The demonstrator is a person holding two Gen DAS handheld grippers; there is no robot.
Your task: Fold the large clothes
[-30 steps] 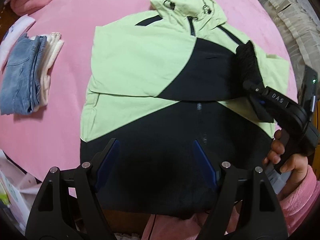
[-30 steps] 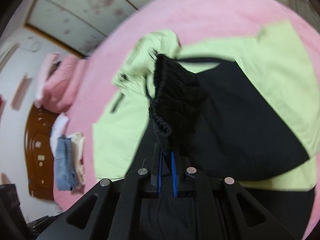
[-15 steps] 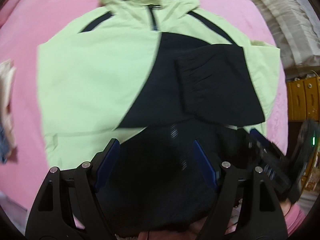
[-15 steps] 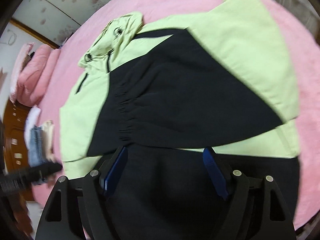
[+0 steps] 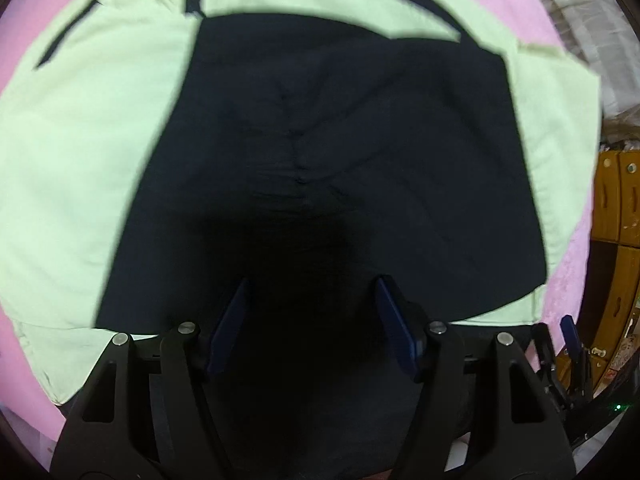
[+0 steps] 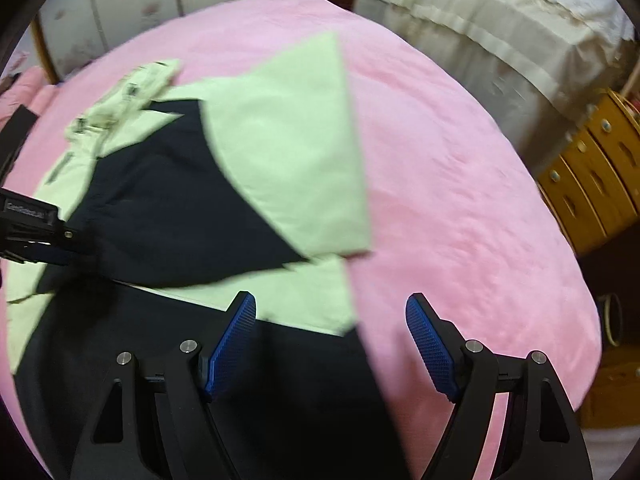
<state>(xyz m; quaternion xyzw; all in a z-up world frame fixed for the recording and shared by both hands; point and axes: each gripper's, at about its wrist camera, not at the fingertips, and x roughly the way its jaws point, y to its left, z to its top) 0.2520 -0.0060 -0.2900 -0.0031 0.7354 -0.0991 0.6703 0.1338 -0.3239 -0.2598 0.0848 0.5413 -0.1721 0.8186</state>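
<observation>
Our left gripper (image 5: 310,322) has its blue pads spread wide with nothing between them, poised low over the dark sleeve of the jacket (image 5: 328,152). Our right gripper (image 6: 331,340) is likewise parted and empty, one pad over the jacket's lower right corner and the other over the bare pink blanket (image 6: 460,184) just beyond the jacket's right edge.

Taking the jacket as our landmark: it lies flat across the pink blanket, hood (image 6: 132,92) at its far end, black hem at the near end under both grippers. A black sleeve is folded across its chest, and a pale green panel (image 6: 288,160) is turned in from its right side. Beyond the jacket's right edge stand a wooden drawer unit (image 6: 592,168) and a cream cover (image 6: 480,32) over something behind it.

We judge the fabric to be thin, smooth shell cloth: light, limp, probably a little slippery, so folded layers may slide off one another if dragged. It will not hold a crease by stiffness alone. We would pinch it at an edge or corner, where the pads can close on a seam or the elastic cuff rather than on a flat expanse. The near hem corners, one for each gripper, look the soundest hold for bringing the bottom up toward the hood. The left view is blurred, so finer wrinkles cannot be read.
</observation>
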